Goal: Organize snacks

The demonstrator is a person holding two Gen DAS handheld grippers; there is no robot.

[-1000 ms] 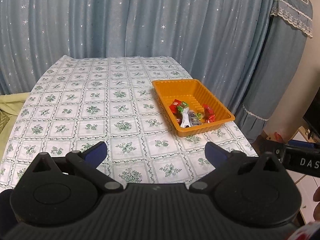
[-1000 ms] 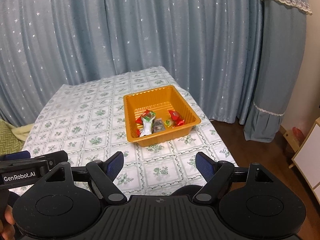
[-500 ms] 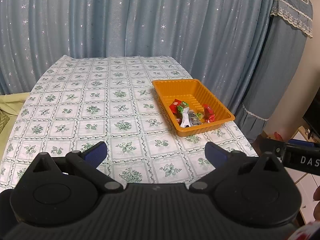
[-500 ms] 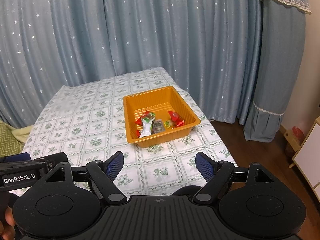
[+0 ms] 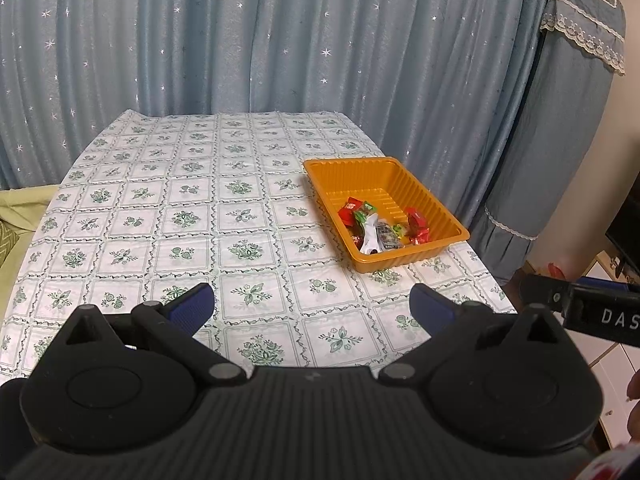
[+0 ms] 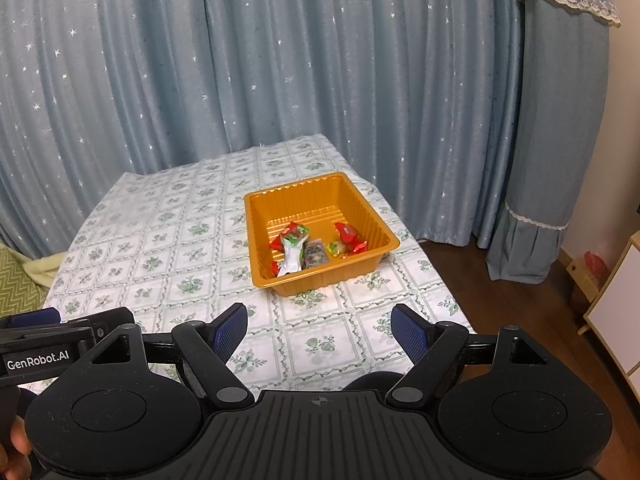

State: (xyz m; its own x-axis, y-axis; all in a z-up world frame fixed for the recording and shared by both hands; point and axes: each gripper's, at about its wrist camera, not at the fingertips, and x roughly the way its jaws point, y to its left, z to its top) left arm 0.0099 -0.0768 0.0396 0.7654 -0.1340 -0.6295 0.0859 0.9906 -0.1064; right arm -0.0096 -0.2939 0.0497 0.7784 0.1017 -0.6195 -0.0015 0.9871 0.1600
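resting in orange tray [image 6: 256, 240] (near end): snacks [image 6: 312, 246]

Both grippers [image 5: 312, 308] [image 6: 320, 332] are ribbed black plastic with blue-padded jaws and white lettering.

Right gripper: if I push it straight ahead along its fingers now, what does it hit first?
Probably the tablecloth just short of the orange tray. The right gripper stands open and empty, angled down at the table. Pushed farther, it would meet the tray's near wall; depth is hard to judge here.
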